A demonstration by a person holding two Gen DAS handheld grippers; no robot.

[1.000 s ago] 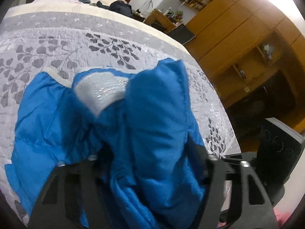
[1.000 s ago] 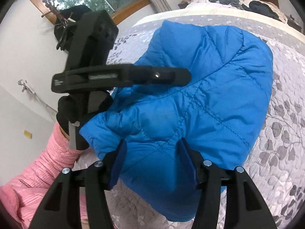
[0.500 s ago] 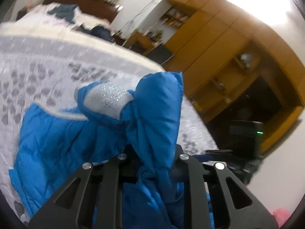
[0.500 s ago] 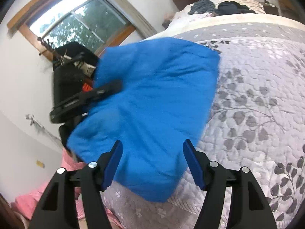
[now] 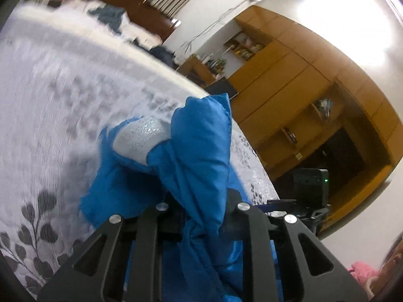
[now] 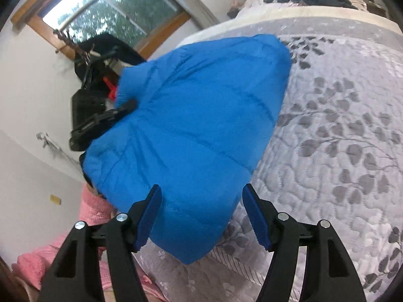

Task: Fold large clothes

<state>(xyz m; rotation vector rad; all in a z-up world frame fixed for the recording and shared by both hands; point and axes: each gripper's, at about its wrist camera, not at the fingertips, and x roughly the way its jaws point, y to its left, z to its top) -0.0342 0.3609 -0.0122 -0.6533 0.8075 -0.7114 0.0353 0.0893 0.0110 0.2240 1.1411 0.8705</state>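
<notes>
Blue puffy jacket point(image 5: 196, 151) is what we're folding, and it's bunched up and partly lifted off the bed point(image 5: 50, 100) with the grey leaf-print quilt. Starting on the left: our left gripper point(image 5: 199, 216) is clenched on a thick gather of the jacket fabric, and the silvery lining patch point(image 5: 141, 138) sticks out just past it. In the right wrist view the quilted back of the jacket point(image 6: 191, 130) hangs over the bed's near edge, with a pink sleeve point(image 6: 93, 209) showing underneath it on the left. Over on the right, our right gripper point(image 6: 201, 216) is spread wide, released, holding nothing, and the lower hem sits between its blue pads point(image 6: 148, 216) without being pinched.

Our take on doing this step well: get the right gripper onto the hem corner before moving anything, grab only the outer layers so the bundle doesn't twist, then pull both ends apart to flatten the jacket on the quilt. Puffy fill slips, so bite deep.
</notes>
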